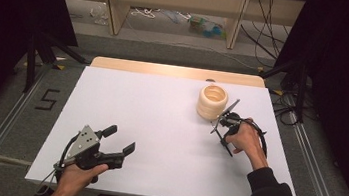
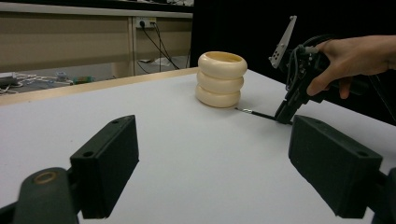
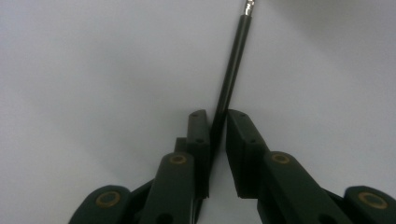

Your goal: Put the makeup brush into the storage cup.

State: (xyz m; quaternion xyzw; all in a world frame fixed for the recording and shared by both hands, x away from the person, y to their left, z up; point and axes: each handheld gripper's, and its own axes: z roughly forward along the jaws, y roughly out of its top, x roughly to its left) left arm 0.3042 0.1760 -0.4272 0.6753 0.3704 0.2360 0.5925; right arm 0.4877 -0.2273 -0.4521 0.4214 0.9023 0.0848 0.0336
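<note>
On the white surface [image 1: 159, 126], right of centre in the high view, the right gripper [image 3: 217, 128] has its fingers pinching a thin black pen [image 3: 231, 70] beside the cream ring holder [image 1: 212, 101]. Grasp looks made; lifting comes next. Left gripper [image 1: 119, 140] idles, fingers spread.

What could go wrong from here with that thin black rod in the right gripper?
The right gripper pinches the thin black rod only at one end, so it may pivot or slip when lifted. Its silver tip lies close to the cream ring stack; a swing could knock the stack. The left gripper sits open, far off.
</note>
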